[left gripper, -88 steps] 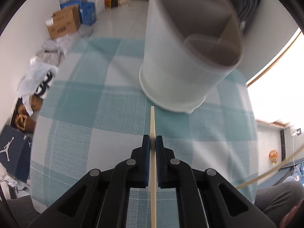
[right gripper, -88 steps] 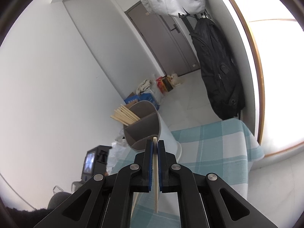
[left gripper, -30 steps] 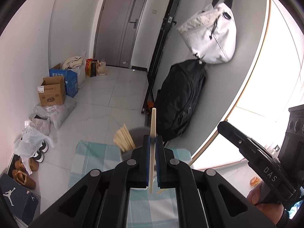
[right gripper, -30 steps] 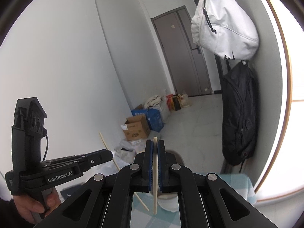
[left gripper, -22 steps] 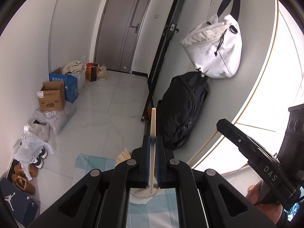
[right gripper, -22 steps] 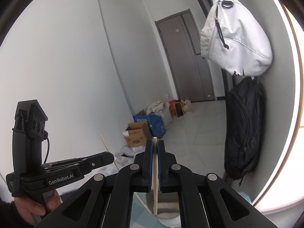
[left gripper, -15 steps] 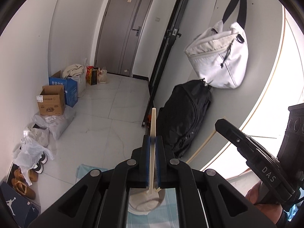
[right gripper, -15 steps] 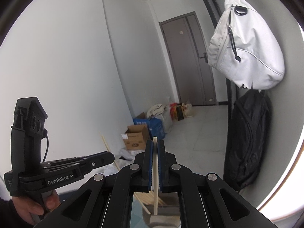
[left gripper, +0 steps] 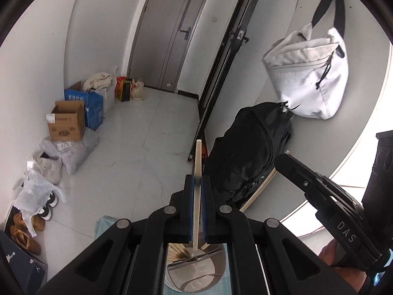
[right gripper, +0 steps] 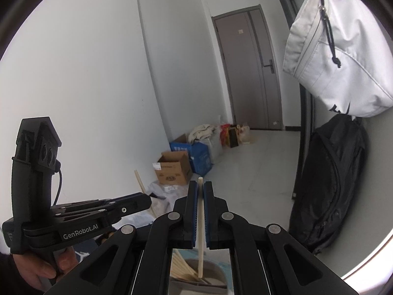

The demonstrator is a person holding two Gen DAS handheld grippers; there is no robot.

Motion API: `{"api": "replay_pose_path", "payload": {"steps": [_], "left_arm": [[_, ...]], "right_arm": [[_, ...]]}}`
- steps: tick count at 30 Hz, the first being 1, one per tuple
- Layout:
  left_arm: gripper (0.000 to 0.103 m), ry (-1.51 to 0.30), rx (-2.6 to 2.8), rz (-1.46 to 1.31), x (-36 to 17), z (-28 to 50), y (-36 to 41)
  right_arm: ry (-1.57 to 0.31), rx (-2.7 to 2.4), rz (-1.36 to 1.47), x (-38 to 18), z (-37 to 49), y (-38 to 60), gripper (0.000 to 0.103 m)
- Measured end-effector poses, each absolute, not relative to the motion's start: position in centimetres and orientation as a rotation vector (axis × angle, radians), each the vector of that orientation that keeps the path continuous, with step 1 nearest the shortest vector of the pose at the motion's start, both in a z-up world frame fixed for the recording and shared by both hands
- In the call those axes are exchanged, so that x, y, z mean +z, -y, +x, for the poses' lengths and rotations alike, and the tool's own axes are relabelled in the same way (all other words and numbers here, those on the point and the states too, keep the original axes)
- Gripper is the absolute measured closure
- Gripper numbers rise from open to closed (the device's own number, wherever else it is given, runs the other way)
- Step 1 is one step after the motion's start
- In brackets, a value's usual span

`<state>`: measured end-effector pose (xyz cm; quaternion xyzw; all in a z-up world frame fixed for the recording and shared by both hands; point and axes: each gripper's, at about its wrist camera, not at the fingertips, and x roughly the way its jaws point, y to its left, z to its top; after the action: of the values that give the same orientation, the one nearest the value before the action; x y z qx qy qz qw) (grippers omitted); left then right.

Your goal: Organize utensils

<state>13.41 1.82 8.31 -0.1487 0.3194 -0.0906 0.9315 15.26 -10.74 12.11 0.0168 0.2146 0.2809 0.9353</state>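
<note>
Left chopstick (left gripper: 197,184) upright, pinched mid-length in closed left claw (left gripper: 195,191); right chopstick (right gripper: 200,226) likewise clamped in right claw (right gripper: 200,211). Both hang above the holder (left gripper: 196,272), whose one compartment has chopsticks. Light, stiff, smooth wood; likely pivots, so grip mid-shaft.

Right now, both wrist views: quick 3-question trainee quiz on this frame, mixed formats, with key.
1. True or false: the left gripper is shut on a chopstick.
2. The right gripper's chopstick has its lower tip over: A) cardboard box B) utensil holder C) black backpack.
3. Fill in: the holder already contains several ____.

Key: 1 true; 2 B; 3 chopsticks.
</note>
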Motion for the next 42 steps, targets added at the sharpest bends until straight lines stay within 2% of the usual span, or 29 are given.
{"api": "replay_pose_path", "payload": {"steps": [10, 28, 33, 34, 35, 37, 39, 42], "left_arm": [[0.102, -0.697, -0.236, -0.369, 6.1, 14.5, -2.4], [0.102, -0.827, -0.308, -0.365, 3.5, 14.5, -3.3], [0.084, -0.831, -0.307, -0.393, 3.7, 14.3, -4.1], [0.076, -0.824, -0.303, -0.392, 3.8, 14.2, -4.2], [0.063, -0.818, -0.299, -0.393, 4.0, 14.1, -4.4], [0.048, -0.797, -0.281, -0.418, 4.3, 13.7, -4.9], [0.048, -0.782, -0.278, -0.434, 4.5, 13.5, -5.2], [0.048, -0.779, -0.263, -0.433, 4.8, 13.3, -5.4]], "right_arm": [[-0.503, 0.587, -0.032, 9.7, 16.8, 9.2, 0.099], [-0.651, 0.609, 0.022, 5.2, 17.6, 8.3, 0.095], [-0.676, 0.605, 0.07, 4.7, 17.5, 8.9, 0.094], [-0.677, 0.601, 0.079, 4.7, 17.4, 9.2, 0.094], [-0.681, 0.597, 0.084, 4.6, 17.3, 9.2, 0.092], [-0.695, 0.605, 0.102, 4.5, 17.2, 9.5, 0.089], [-0.699, 0.613, 0.11, 4.4, 17.0, 9.5, 0.083], [-0.702, 0.606, 0.106, 4.3, 16.5, 9.5, 0.082]]}}
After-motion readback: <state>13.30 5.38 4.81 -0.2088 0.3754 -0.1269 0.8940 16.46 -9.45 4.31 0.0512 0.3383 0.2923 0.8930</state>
